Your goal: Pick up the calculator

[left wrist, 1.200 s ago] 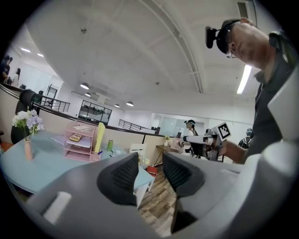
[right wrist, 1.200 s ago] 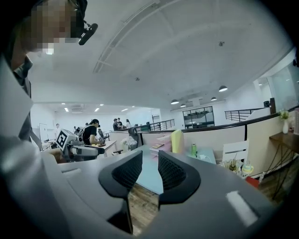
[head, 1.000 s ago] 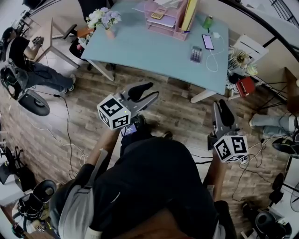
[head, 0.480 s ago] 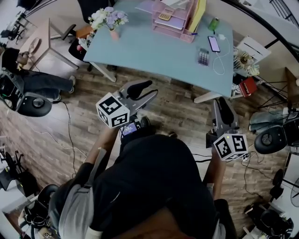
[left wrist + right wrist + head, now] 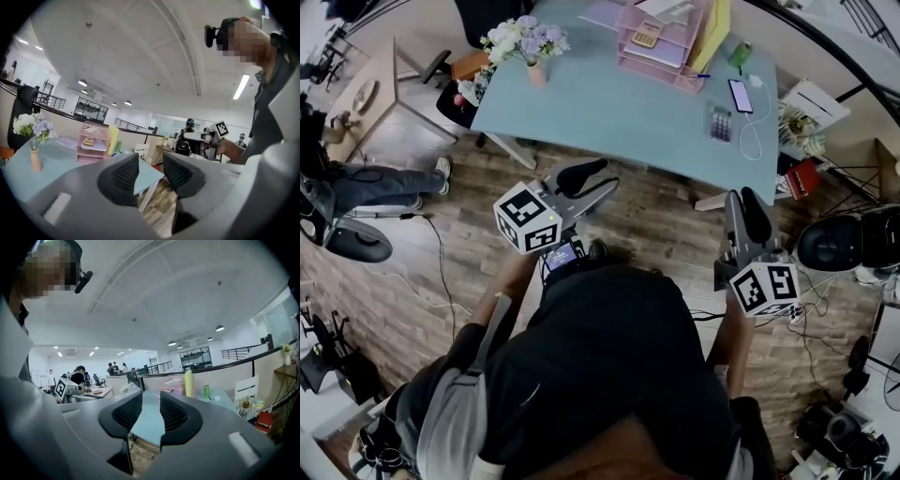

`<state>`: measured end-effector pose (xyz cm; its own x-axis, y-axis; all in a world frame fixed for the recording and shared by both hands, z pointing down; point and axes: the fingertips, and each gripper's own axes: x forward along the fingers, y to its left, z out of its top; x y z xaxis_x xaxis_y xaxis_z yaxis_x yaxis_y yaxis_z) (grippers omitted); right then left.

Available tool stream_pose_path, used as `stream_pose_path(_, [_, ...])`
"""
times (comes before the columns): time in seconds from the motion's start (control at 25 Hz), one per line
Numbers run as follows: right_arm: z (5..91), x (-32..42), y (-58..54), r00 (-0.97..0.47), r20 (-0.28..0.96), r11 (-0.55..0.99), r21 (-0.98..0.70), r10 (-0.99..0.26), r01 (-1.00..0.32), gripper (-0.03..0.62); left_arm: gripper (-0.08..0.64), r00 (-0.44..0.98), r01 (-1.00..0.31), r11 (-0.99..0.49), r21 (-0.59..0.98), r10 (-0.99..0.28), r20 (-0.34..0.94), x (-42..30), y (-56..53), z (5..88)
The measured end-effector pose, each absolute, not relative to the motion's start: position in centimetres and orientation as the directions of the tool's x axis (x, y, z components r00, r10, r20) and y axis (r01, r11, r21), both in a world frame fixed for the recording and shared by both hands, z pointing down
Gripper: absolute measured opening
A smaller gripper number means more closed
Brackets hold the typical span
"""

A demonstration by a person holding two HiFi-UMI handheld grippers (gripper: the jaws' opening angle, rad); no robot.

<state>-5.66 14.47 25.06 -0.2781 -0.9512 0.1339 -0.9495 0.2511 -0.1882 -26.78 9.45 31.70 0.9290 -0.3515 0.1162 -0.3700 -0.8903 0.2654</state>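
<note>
A dark calculator (image 5: 720, 123) lies near the right end of the light-blue table (image 5: 609, 103), beside a phone (image 5: 740, 95) on a white cable. A small yellow calculator-like thing (image 5: 645, 39) rests in the pink tray stack (image 5: 661, 47); the left gripper view also shows this yellow thing (image 5: 87, 141). My left gripper (image 5: 606, 184) is over the wood floor, well short of the table, open and empty. My right gripper (image 5: 742, 197) is also over the floor near the table's right corner, open and empty. Table edge and floor show between the jaws of the left gripper (image 5: 151, 172) and the right gripper (image 5: 151, 412).
A vase of flowers (image 5: 525, 42) stands at the table's left end, with a yellow folder (image 5: 714, 28) and a green bottle (image 5: 741, 52) at the back. A black chair (image 5: 839, 242) is right of me. A seated person's legs (image 5: 384, 176) and cables lie on the floor at left.
The table and its things have slid right and slightly down in the head view as I turn. Both grippers keep their pose and stay open.
</note>
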Motion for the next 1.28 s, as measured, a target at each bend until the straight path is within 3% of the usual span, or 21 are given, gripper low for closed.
stream_pose_path(0.36, [27.0, -4.4, 13.6, -0.254, 0.158, 0.218, -0.212, -0.954, -0.953, 0.098, 0.179, 0.939, -0.341, -0.902, 0.265, -0.314, 0.138, -25.9, 8.1, 32.5])
stream_pose_path(1.28, [26.7, 6.0, 6.5, -0.457, 0.129, 0.419, -0.243, -0.880, -0.875, 0.098, 0.179, 0.861, -0.509, -0.819, 0.265, -0.480, 0.170, -14.8, 7.6, 31.9])
